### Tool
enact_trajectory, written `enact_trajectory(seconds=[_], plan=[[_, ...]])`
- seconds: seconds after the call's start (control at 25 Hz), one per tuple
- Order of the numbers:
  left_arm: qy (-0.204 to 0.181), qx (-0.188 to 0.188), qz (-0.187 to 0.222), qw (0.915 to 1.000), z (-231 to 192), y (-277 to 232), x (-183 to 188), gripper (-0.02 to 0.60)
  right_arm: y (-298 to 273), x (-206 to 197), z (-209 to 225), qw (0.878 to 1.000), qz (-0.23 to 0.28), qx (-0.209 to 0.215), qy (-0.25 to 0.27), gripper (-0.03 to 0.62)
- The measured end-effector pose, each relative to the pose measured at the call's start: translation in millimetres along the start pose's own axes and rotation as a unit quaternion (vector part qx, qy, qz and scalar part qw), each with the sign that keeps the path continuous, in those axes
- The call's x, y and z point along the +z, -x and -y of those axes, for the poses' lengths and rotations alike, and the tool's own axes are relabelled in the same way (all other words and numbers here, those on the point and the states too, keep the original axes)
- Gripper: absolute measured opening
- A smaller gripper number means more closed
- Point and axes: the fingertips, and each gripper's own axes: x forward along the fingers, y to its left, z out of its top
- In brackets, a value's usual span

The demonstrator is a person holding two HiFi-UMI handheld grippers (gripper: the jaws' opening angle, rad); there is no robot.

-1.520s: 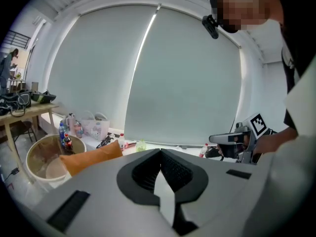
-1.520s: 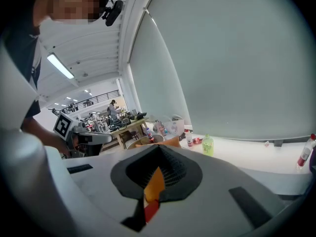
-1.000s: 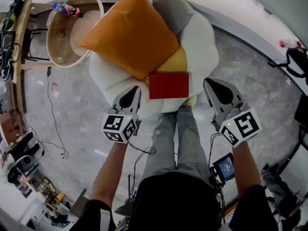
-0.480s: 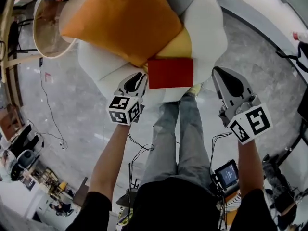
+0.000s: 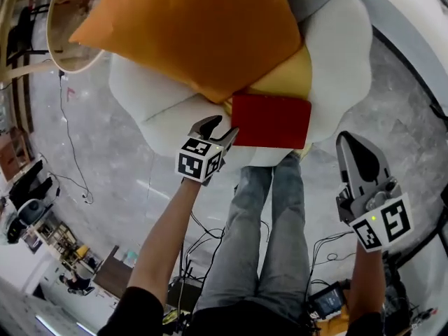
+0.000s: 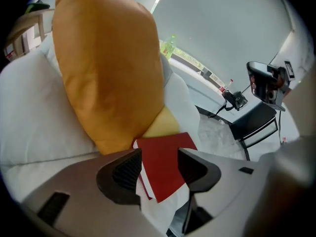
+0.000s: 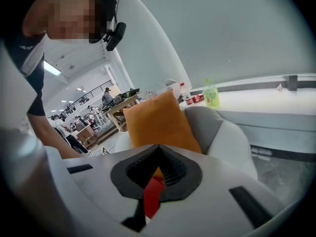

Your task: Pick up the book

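The red book [image 5: 271, 121] lies flat on the front part of a white cushioned seat [image 5: 343, 54]. It is just below a big orange pillow [image 5: 196, 33] and touches the yellow centre patch [image 5: 290, 79] of the seat. The left gripper [image 5: 218, 127] is at the left edge of the book and points down to it. Its jaws are opening, and in the left gripper view the near corner of the book shows between them, but the pads do not press on it. The right gripper [image 5: 353, 149] is well apart from the book, over the floor beside the person's legs [image 5: 259, 236]. Its jaws are together with nothing in them.
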Motion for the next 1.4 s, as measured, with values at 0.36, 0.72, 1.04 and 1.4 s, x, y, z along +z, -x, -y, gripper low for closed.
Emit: enact_trajectory(seconds=[0.36,0.72,1.04,1.4], plan=[[0.029,-0.048,-0.044,0.9974,-22.0,-77.5,-40.7,0.318,-36.6,-71.4,13.6,0.998,-0.057,0.025,-0.008,0.012],[0.059,-0.065,-0.086,0.9925,-31.7,-119.6,-42.8,0.396,-56.9,-86.6,25.8,0.997,-0.077,0.022,-0.007,0.012],[0.064,-0.093,-0.111,0.9873,-31.4,-140.3,-46.1,0.448,-61.4,-89.8,34.4,0.997,-0.078,0.026,-0.010,0.012],[0.083,-0.124,-0.101,0.9836,-24.9,-138.6,-42.1,0.403,-57.0,-96.0,31.0,0.996,-0.081,0.037,-0.005,0.012]])
